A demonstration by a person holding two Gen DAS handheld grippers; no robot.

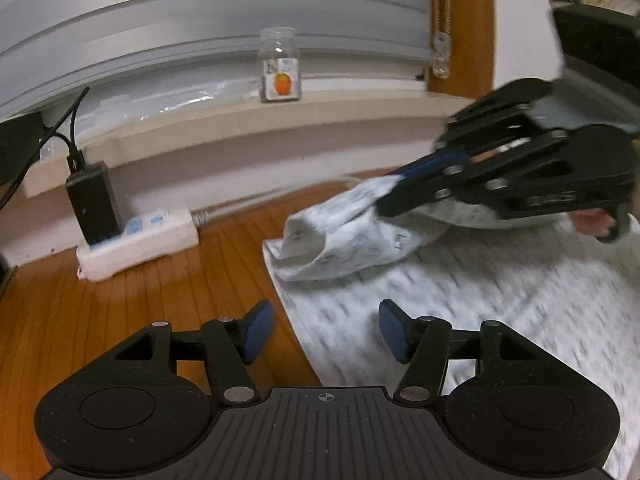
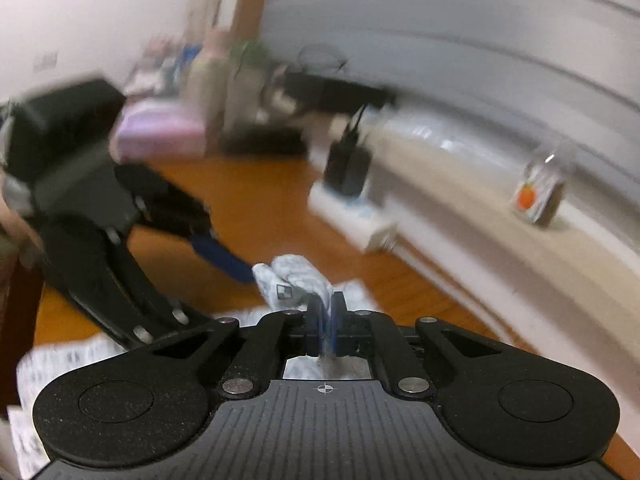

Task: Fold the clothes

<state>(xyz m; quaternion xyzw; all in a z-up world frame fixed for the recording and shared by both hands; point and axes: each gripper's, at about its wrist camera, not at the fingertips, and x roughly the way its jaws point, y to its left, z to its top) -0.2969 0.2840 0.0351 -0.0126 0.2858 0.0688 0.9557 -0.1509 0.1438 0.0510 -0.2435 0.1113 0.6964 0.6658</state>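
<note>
The right gripper (image 2: 325,312) is clamping down tight, its blue pads pressed together on a bunched fold of the white printed garment (image 1: 460,300), and from the left wrist view that same right gripper (image 1: 384,200) is holding the pinched cloth lifted off the wooden floor (image 1: 140,300), the fold drooping in an open loop beneath it. The rest of the garment is lying spread flat on the floor, its left edge running just beside the left gripper (image 1: 326,330). That left gripper is standing wide apart, blue pads (image 1: 258,330) gripping nothing, hovering over the garment's edge with bare wood under one finger and cloth under the other. Behind, a white power strip (image 1: 140,240) is sitting against the wall and a glass jar (image 1: 280,66) is standing on the ledge.
</note>
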